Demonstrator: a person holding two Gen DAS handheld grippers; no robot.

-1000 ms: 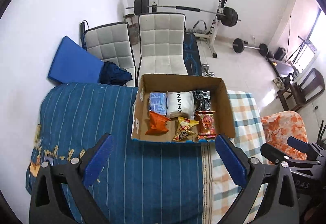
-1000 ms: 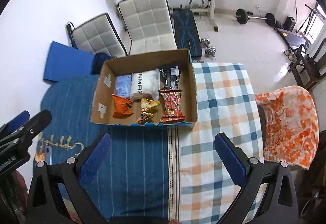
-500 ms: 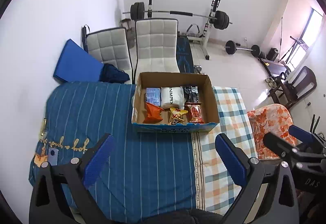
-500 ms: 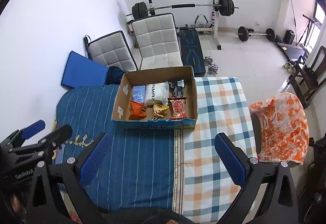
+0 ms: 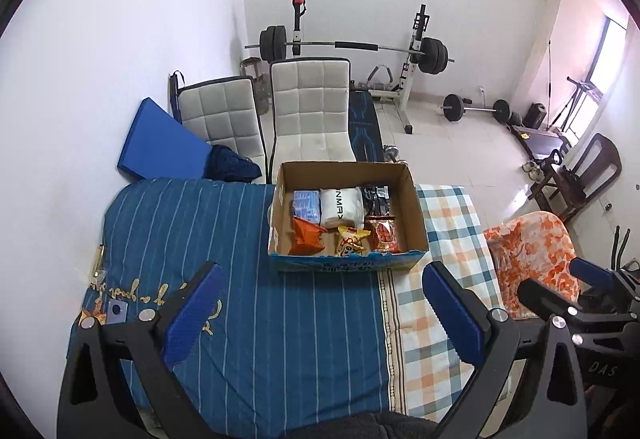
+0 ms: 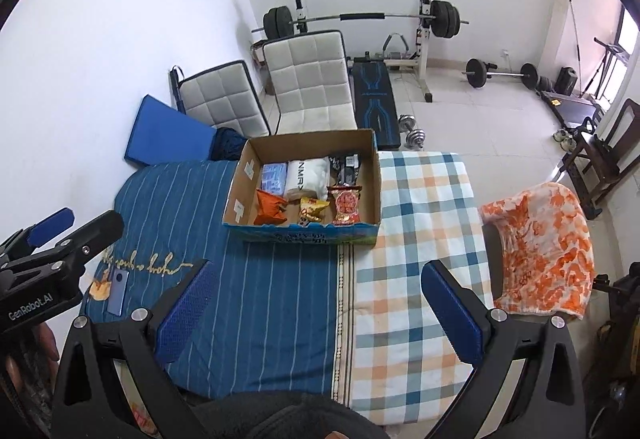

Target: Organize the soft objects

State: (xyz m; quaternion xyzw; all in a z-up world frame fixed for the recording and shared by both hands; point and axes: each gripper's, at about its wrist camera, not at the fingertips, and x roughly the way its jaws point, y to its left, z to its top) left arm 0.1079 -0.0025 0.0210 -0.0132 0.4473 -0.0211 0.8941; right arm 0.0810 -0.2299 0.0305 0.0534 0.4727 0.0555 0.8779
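Brown cardboard box [image 5: 416,215] of soft snack packets sits on the blue striped bedspread [image 5: 192,231]. My left tool [image 5: 320,303] and right tool [image 6: 316,299] both hang above it, fingers spread apart, empty.

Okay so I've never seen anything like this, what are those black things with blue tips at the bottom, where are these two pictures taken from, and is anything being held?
Those are two hand-held grippers, one in each of a person's hands, not a robot arm. Each carries a wide-angle camera looking forward along its two blue-padded fingers. One picture comes from the left gripper, the other from the right gripper. Both are open and hold nothing. Ahead, on a bed with a blue striped cover and a checked cover, sits a cardboard box. Inside it are snack packets, an orange packet among them, and a white bundle. A phone lies on the striped cover.
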